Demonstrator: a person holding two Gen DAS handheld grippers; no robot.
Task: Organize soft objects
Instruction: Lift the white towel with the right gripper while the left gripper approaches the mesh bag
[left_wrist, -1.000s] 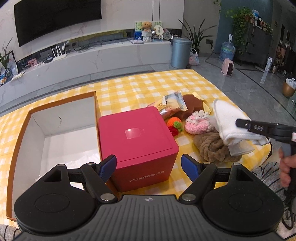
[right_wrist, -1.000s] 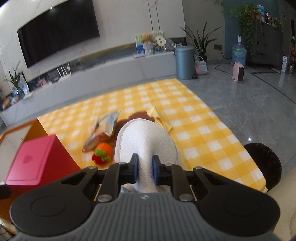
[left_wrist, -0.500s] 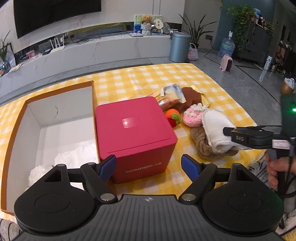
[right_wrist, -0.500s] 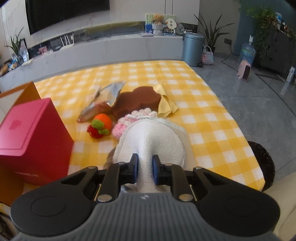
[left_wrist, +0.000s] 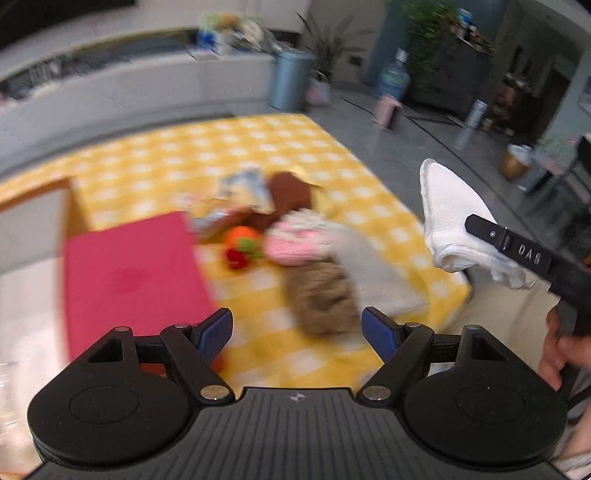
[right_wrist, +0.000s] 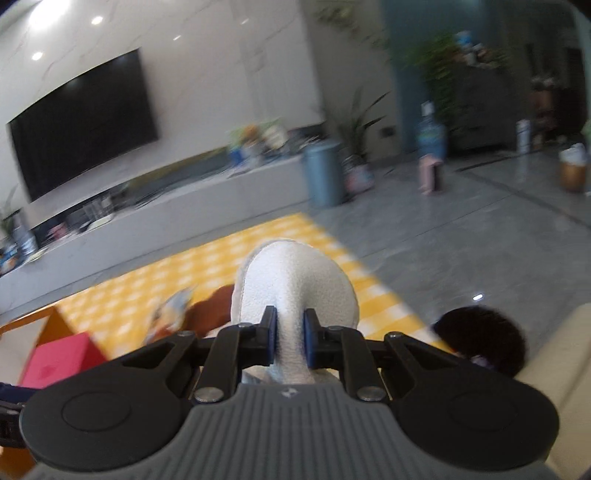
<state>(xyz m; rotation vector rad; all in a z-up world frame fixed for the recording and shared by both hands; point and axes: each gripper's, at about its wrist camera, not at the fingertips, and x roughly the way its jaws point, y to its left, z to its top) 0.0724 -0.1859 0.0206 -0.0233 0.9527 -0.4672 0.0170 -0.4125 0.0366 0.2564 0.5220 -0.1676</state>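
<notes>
A folded white towel (right_wrist: 291, 284) is pinched between the blue pads of my right gripper (right_wrist: 290, 338), lifted above the right end of the yellow checked table. From the left wrist view the same white towel (left_wrist: 448, 218) hangs in the air at the right, clamped by the right gripper (left_wrist: 480, 230). My left gripper (left_wrist: 297, 332) is open with nothing in it, above a brown towel (left_wrist: 319, 293) and a grey cloth (left_wrist: 373, 271) on the table. A pink knitted piece (left_wrist: 293, 240) and an orange knitted fruit (left_wrist: 242, 245) lie just beyond.
A red box (left_wrist: 129, 277) stands left of the pile, and an open cardboard box (left_wrist: 33, 221) is further left. A foil snack bag (left_wrist: 243, 192) and a dark brown cloth (left_wrist: 290, 194) lie at the back. The table edge (left_wrist: 458, 295) runs close at the right.
The right gripper has lifted the white towel off the pile and tilted upward. The left gripper has swung right, from the red box toward the brown towel.
</notes>
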